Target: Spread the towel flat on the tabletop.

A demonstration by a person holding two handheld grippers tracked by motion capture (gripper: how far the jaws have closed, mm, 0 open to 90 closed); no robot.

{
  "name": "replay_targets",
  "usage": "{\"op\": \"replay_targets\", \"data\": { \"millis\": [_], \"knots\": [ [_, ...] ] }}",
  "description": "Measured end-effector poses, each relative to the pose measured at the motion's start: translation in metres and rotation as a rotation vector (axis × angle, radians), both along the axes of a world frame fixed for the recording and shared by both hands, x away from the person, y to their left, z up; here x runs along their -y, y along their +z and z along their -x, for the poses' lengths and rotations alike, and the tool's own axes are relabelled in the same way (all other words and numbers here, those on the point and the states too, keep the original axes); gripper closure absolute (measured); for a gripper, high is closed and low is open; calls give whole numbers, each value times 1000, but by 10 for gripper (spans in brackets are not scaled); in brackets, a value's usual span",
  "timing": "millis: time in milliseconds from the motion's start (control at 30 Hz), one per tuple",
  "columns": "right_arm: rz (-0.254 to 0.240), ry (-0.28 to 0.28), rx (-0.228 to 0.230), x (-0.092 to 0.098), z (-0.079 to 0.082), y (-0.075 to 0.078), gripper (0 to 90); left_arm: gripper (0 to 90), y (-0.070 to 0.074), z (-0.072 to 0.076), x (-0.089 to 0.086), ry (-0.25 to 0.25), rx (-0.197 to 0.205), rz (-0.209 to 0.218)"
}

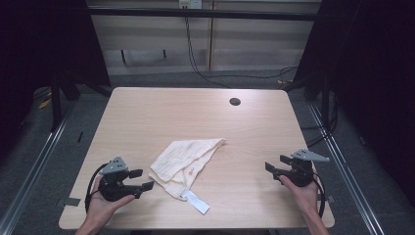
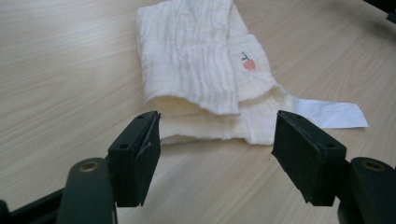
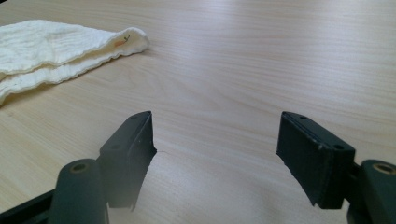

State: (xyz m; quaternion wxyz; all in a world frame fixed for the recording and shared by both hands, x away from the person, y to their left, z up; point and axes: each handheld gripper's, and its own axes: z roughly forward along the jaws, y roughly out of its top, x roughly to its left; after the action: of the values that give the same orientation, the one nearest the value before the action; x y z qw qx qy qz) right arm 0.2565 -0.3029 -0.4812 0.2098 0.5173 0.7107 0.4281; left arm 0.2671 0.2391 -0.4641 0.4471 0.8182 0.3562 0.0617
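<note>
1. Two grippers flank a folded cloth [image 1: 183,164] mid-table, near edge; left gripper [image 1: 142,179] just beside it, right gripper [image 1: 276,164] well apart.
2. Left gripper view: jaws spread, empty; soft, light muslin; pinch the near folded edge [image 2: 210,130], beside its white tag [image 2: 331,114].
3. Right gripper view: jaws spread, empty; cloth corner [image 3: 126,39] far left.

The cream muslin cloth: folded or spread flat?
Folded. The cream muslin cloth lies in overlapping layers with a doubled edge, its white label sticking out.

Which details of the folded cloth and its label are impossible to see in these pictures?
- White label: any print too small, high view; far end cut by the picture's edge, left gripper view.
- Cloth: inner layers hidden by its own folds.
- Cloth: left part cut off, right gripper view.
</note>
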Motion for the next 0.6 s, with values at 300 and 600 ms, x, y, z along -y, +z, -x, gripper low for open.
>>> {"op": "replay_targets", "data": {
  "millis": [300, 600],
  "knots": [
    [-35, 38, -11, 3, 1, 1, 285, 377, -3, -4, -3, -13, -24, 4],
    [-43, 104, -9, -9, 10, 8, 298, 485, 12, 4, -5, -44, 67, 36]
  ]
}}
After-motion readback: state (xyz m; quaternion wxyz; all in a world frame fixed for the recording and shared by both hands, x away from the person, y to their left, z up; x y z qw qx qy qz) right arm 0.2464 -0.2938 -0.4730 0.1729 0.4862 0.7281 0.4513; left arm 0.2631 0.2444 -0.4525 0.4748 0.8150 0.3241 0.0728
